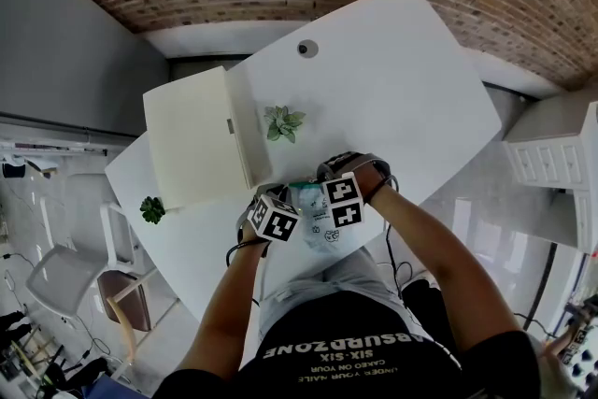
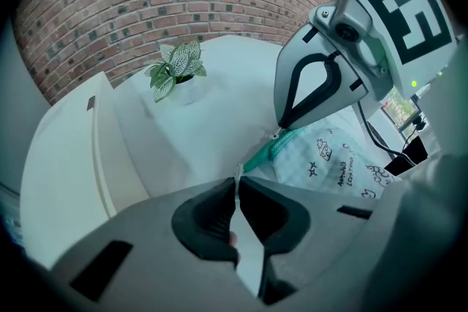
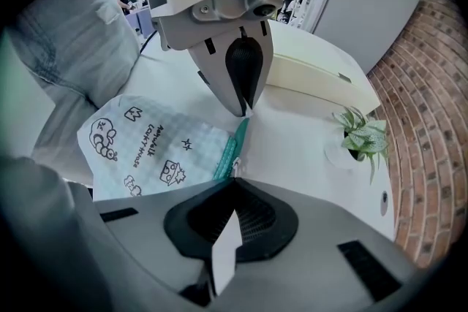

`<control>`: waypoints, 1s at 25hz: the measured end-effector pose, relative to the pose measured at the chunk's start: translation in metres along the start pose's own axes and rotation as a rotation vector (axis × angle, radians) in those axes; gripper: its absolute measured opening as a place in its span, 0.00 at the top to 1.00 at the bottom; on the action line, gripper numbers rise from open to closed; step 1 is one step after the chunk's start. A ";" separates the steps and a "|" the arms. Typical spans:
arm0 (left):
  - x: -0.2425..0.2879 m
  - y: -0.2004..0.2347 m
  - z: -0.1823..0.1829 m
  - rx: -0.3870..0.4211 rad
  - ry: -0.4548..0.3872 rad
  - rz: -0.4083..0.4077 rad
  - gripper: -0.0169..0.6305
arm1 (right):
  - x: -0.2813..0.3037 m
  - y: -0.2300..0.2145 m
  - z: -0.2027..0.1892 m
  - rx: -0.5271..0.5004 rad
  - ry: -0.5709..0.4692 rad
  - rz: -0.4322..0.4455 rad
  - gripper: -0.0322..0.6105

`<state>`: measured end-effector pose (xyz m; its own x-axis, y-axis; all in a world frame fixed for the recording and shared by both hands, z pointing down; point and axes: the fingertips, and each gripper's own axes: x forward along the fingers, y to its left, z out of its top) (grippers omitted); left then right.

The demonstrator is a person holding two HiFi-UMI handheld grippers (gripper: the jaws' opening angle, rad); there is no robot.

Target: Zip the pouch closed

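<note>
A pale quilted pouch (image 1: 322, 221) with black doodles and a teal zipper strip (image 2: 265, 153) lies flat at the white table's near edge. Both grippers point steeply down at it, side by side. In the left gripper view, my left gripper (image 2: 236, 185) is shut on a thin pale tab at the near end of the teal strip. My right gripper (image 3: 234, 177) is shut on the small zipper pull at the opposite end. Each gripper shows in the other's view: the right gripper (image 2: 281, 129) and the left gripper (image 3: 245, 112) both have their tips on the strip. The pouch (image 3: 150, 146) spreads toward the person's lap.
A small leafy plant (image 1: 283, 122) in a white pot stands just beyond the pouch. A cream box (image 1: 196, 140) lies to its left, with a second plant (image 1: 152, 208) by the table's left edge. The white table (image 1: 402, 98) reaches to a brick wall. A chair (image 1: 121, 294) stands lower left.
</note>
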<state>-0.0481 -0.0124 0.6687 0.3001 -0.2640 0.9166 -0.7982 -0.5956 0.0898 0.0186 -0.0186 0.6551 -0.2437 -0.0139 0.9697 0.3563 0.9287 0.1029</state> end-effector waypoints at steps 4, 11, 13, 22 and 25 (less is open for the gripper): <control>0.000 0.000 -0.001 0.000 0.003 0.002 0.94 | 0.000 0.001 -0.002 0.014 0.011 0.006 0.95; 0.000 0.001 -0.001 0.000 0.004 0.003 0.94 | 0.000 0.002 -0.004 0.031 0.012 0.007 0.95; 0.000 0.001 -0.001 -0.002 0.005 0.004 0.94 | -0.001 0.003 -0.005 0.031 0.020 0.007 0.95; 0.000 0.001 0.000 0.001 0.009 0.003 0.94 | -0.003 0.006 -0.006 0.043 0.018 -0.006 0.95; 0.000 0.000 0.000 -0.003 0.009 0.000 0.94 | -0.004 0.006 -0.006 0.045 0.017 -0.008 0.95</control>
<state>-0.0483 -0.0125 0.6692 0.2958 -0.2569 0.9201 -0.7995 -0.5937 0.0912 0.0269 -0.0154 0.6536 -0.2307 -0.0271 0.9726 0.3137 0.9442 0.1007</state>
